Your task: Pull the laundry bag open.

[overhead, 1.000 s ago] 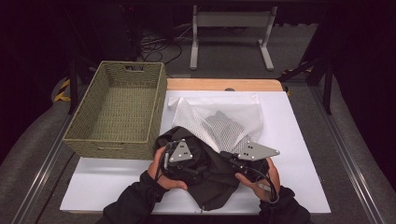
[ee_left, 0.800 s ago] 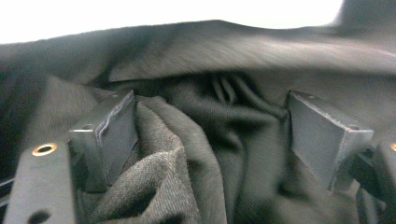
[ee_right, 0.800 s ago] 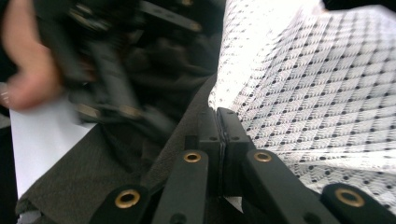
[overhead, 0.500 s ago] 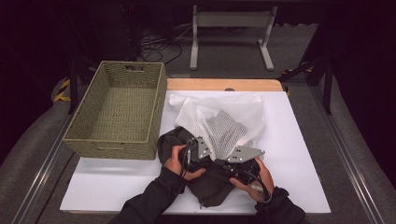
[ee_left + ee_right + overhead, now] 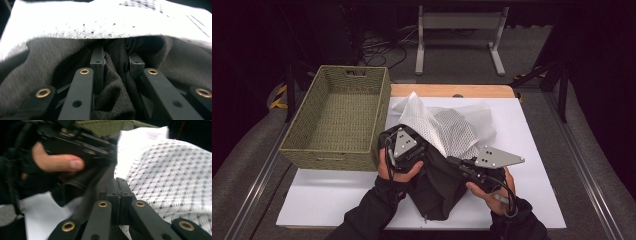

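A dark grey garment (image 5: 439, 190) lies bunched on the white sheet, its far end under the mouth of a white mesh bag (image 5: 452, 127). My left gripper (image 5: 423, 151) has just been closing and its pads (image 5: 97, 61) now pinch a fold of the garment (image 5: 115, 82) right below the bag's edge (image 5: 105, 27). My right gripper (image 5: 453, 161) is shut, its jaws together on a thin dark edge of the garment (image 5: 97, 180) beside the mesh bag (image 5: 170, 175). The left hand and its gripper (image 5: 75, 142) appear blurred in the right gripper view.
A woven green basket (image 5: 332, 161) stands empty at the left, touching the white sheet (image 5: 522, 200). A wooden table edge (image 5: 452, 91) runs behind the bag. Metal rails flank the table, and a stand's legs and cables sit on the floor beyond.
Both hands have risen and moved toward the bag with the garment. The left jaws have closed onto the cloth. The mesh bag's near side has lifted into a peak.
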`<state>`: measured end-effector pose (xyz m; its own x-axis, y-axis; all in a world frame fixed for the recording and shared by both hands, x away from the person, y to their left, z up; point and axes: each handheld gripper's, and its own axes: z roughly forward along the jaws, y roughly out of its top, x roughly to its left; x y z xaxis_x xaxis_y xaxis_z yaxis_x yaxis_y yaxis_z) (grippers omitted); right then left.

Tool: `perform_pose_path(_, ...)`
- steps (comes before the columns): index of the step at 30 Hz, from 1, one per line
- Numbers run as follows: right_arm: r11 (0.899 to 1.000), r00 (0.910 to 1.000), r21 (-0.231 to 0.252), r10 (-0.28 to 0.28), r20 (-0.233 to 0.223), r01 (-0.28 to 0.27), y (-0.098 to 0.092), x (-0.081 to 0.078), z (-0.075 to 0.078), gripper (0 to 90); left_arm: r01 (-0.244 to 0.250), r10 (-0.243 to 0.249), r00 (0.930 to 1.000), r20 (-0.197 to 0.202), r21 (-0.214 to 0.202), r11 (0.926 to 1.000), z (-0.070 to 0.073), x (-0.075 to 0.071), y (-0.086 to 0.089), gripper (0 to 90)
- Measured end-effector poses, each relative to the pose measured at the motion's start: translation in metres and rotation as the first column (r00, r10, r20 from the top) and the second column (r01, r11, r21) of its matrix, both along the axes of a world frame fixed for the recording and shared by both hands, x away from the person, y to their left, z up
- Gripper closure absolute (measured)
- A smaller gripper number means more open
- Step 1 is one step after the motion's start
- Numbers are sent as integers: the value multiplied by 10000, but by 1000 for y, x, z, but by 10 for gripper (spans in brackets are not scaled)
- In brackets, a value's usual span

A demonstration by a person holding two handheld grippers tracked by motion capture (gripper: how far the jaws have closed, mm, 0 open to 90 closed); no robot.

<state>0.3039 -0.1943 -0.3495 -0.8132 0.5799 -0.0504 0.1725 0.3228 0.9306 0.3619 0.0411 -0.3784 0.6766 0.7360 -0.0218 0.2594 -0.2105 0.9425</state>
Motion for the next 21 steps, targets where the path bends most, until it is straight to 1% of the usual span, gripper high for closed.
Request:
perform_pose_path(1,10000,10000,-17,56,48,-56,2,-2,2,899,-79,80,10000,-35,114,9999,-1,3,-4,725)
perform_pose_path(2,10000,10000,-17,56,48,-56,2,-2,2,899,-79,80,10000,-35,114,9999,-1,3,-4,724)
perform_pose_path(4,9997,9997,-81,226,74,-226,7,-5,3,899,-254,257,9993,-289,106,9996,-9,13,-12,723)
perform_pose_path(5,9995,9998,-260,171,71,-169,8,-6,2,899,-306,310,9988,-384,113,9995,-15,19,-14,722)
perform_pose_path(6,9990,10000,-433,51,69,-48,8,-5,0,899,-435,446,9970,-628,182,9989,-21,25,-16,721)
perform_pose_path(7,9988,10000,-490,11,-61,-14,7,-3,-4,899,-528,548,9932,-1030,221,9984,-29,32,-19,719)
perform_pose_path(8,9983,9998,-583,-47,-217,34,5,0,-10,899,-533,565,9896,-1322,276,9982,-38,40,-20,717)
perform_pose_path(9,9955,9993,-930,-224,-308,195,4,3,-16,899,-718,749,9827,-1692,248,9971,-47,46,-22,710)
perform_pose_path(10,9861,9986,-1593,-503,-140,474,2,6,-25,899,-732,771,9800,-1834,284,9969,-52,49,-23,700)
perform_pose_path(11,9803,9979,-1880,-633,-131,597,1,8,-31,899,-561,604,9775,-2020,266,9981,-55,52,-23,689)
perform_pose_path(12,9750,9968,-2133,-717,-367,623,-2,12,-40,899,-256,292,9817,-1881,213,9994,-55,52,-21,666)
perform_pose_path(13,9743,9951,-2162,-779,-604,632,-6,15,-47,899,-38,107,9837,-1793,388,9992,-54,50,-20,633)
perform_pose_path(14,9742,9938,-2163,-827,-739,650,-8,16,-51,899,355,-232,9856,-1674,711,9968,-53,48,-18,592)
perform_pose_path(15,9709,9930,-2292,-897,-775,698,-11,16,-54,899,923,-780,9834,-1639,815,9924,-51,45,-14,540)
perform_pose_path(16,9692,9918,-2327,-1011,-777,806,-18,16,-55,899,1608,-1448,9739,-1749,806,9837,-48,40,-9,396)
perform_pose_path(17,9699,9912,-2278,-1064,-785,861,-20,15,-55,899,2230,-2036,9648,-1662,1072,9689,-40,28,2,352)
perform_pose_path(18,9725,9904,-2132,-1130,-793,939,-24,15,-53,899,2546,-2334,9565,-1750,1102,9608,-34,21,8,305)
perform_pose_path(19,9725,9904,-2132,-1130,-793,939,-24,15,-53,899,2546,-2334,9565,-1750,1102,9608,-34,21,8,245)
perform_pose_path(20,9767,9911,-1926,-1107,-742,947,-28,12,-50,898,3398,-3073,9293,-2050,1484,9287,-27,6,16,183)
perform_pose_path(21,9776,9913,-1869,-1115,-705,967,-29,11,-48,898,3642,-3316,9243,-1891,1768,9144,-26,-4,20,163)
